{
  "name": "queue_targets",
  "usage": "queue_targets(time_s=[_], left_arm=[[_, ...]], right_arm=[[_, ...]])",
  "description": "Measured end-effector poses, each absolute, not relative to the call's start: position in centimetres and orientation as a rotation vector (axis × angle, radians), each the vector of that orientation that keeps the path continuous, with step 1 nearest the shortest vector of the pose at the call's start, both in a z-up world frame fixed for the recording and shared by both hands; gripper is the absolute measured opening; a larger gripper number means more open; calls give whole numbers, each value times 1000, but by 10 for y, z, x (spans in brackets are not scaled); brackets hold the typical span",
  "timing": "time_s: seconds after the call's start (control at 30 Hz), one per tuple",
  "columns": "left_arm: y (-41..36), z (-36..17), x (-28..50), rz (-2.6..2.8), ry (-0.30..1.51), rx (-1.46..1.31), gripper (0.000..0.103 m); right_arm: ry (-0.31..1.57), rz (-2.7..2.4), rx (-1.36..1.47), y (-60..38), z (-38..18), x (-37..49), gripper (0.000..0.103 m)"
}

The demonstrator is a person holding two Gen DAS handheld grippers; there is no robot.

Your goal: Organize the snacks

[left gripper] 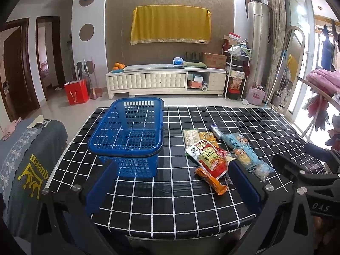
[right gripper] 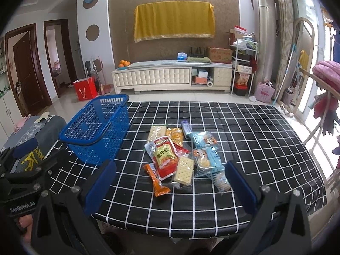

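Observation:
An empty blue plastic basket [left gripper: 129, 136] [right gripper: 99, 127] stands on the left part of the black grid-patterned table [left gripper: 180, 201] [right gripper: 255, 140]. To its right lies a pile of snack packets: a red and green pouch [left gripper: 209, 158] [right gripper: 164, 158], an orange bar [left gripper: 211, 180] [right gripper: 157, 179], a cracker pack [right gripper: 183, 171], and light blue packs [left gripper: 246, 150] [right gripper: 207, 155]. My left gripper [left gripper: 172, 187] hangs open over the near table edge, in front of the basket and pile. My right gripper [right gripper: 170, 186] is open too, just short of the pile. Neither holds anything.
A grey garment with yellow print [left gripper: 27, 163] drapes over a chair at the table's left. Beyond the table are a white TV cabinet [left gripper: 165, 80], a red bag [left gripper: 76, 92] on the floor and a drying rack with clothes [left gripper: 323, 89] at the right.

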State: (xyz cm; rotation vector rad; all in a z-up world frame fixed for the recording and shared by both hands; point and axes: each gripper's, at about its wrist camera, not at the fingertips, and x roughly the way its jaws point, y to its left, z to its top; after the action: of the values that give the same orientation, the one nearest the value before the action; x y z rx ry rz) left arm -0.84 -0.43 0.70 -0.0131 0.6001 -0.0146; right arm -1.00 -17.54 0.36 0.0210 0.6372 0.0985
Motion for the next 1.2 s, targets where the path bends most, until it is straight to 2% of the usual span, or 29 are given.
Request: queue_targets(time_s=[1.2], left_arm=[[-16,10,-1,-55,605,0,103]], right_arm=[[659,52,25,-192,10,-7,103]])
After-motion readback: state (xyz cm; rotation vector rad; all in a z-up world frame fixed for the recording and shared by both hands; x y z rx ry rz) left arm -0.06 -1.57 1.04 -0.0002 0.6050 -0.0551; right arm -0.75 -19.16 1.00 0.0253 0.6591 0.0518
